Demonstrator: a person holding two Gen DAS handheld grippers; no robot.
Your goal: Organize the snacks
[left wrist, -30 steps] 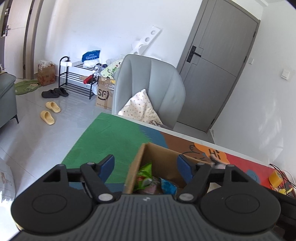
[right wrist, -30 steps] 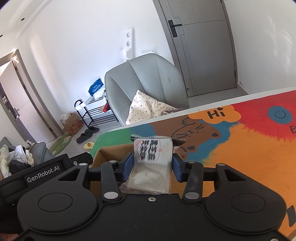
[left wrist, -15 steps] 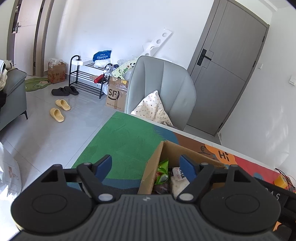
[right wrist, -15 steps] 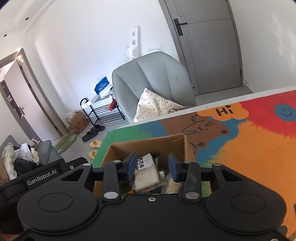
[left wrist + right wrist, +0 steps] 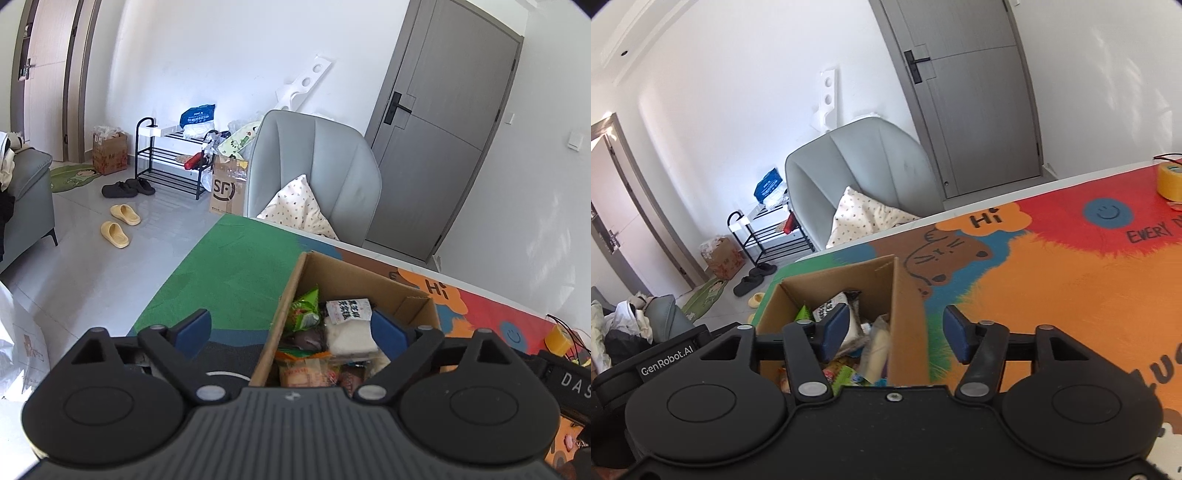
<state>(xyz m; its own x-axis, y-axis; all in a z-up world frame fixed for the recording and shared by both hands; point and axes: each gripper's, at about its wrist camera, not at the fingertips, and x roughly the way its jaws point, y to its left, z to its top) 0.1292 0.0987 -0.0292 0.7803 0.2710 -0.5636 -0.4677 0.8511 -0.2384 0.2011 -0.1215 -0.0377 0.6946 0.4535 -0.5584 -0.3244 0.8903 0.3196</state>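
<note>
My left gripper (image 5: 291, 334) hangs over the open cardboard box (image 5: 354, 275), its blue-padded jaws spread wide with nothing between them, one on each side of the box's near wall. My right gripper (image 5: 894, 338) has its jaws apart too and grips nothing; they straddle the box's right wall, the left pad over the snacks.

The box (image 5: 905, 295) is plain brown corrugated card with raw cut edges and stands on the mat (image 5: 1071, 295), a smooth printed sheet of green, orange and red with a cartoon cat and a "Hi" bubble. Inside lie crinkly plastic packets in a loose heap: a white packet (image 5: 349, 321) with black characters on top, a green packet (image 5: 304, 312) against the left wall, and an orange-striped one (image 5: 303, 371) nearer me. In the right view the white packet (image 5: 846, 325) lies tilted just behind the left pad.

A roll of yellow tape (image 5: 1170, 181) stands well off at the mat's far right. Behind the table sits a grey padded chair (image 5: 317, 166) with a dotted cushion (image 5: 297, 208).
</note>
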